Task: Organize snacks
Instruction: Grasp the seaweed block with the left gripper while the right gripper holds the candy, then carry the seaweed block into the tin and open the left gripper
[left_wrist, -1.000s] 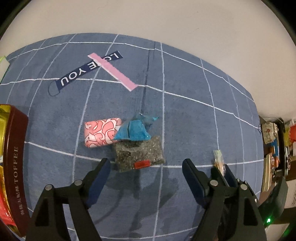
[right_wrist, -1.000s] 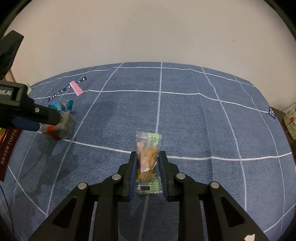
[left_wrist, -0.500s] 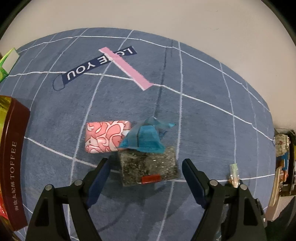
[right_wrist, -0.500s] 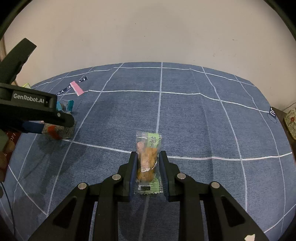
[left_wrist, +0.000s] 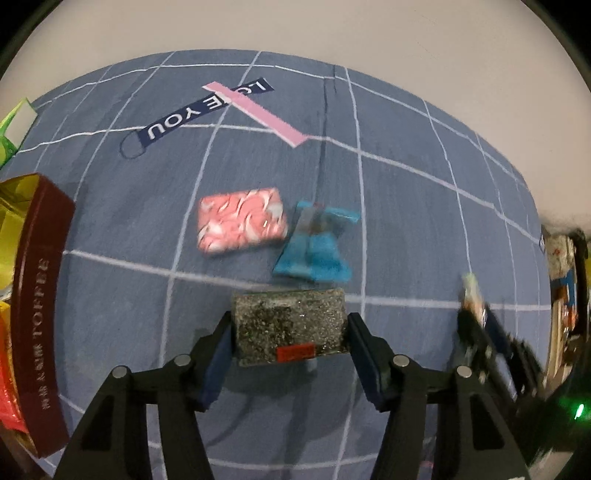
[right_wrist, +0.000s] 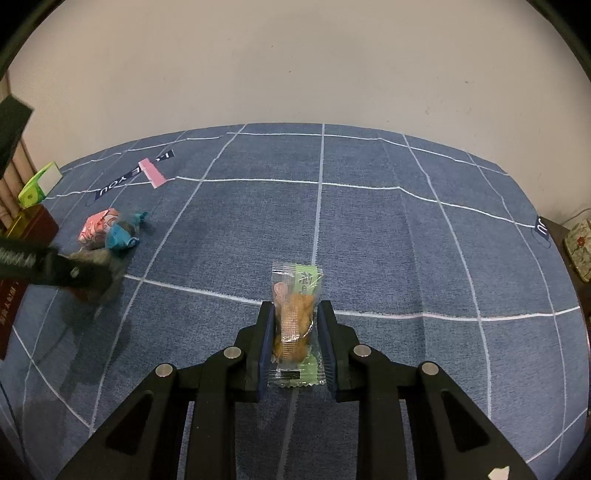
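Observation:
My left gripper (left_wrist: 290, 325) is shut on a grey speckled snack bar with a red label (left_wrist: 290, 326), its fingers pressed on both ends. Just beyond lie a blue wrapped snack (left_wrist: 314, 247) and a pink patterned packet (left_wrist: 242, 225) on the blue grid cloth (left_wrist: 424, 221). My right gripper (right_wrist: 295, 332) is shut on a clear packet of orange crackers with a green label (right_wrist: 297, 314). In the right wrist view the left gripper (right_wrist: 79, 275) shows at the left, blurred, near the pink packet (right_wrist: 96, 229) and blue snack (right_wrist: 122, 234).
A dark red toffee tin (left_wrist: 37, 306) with yellow and red wrappers inside stands at the left edge. A pink strip (left_wrist: 255, 110) and a printed label lie at the back. A green box (right_wrist: 37, 184) sits at the far left. Shelves with clutter (left_wrist: 565, 295) are at the right.
My left gripper moved forward onto the grey bar and closed on it; the view is blurred with motion. My right gripper still holds the cracker packet in the same spot.

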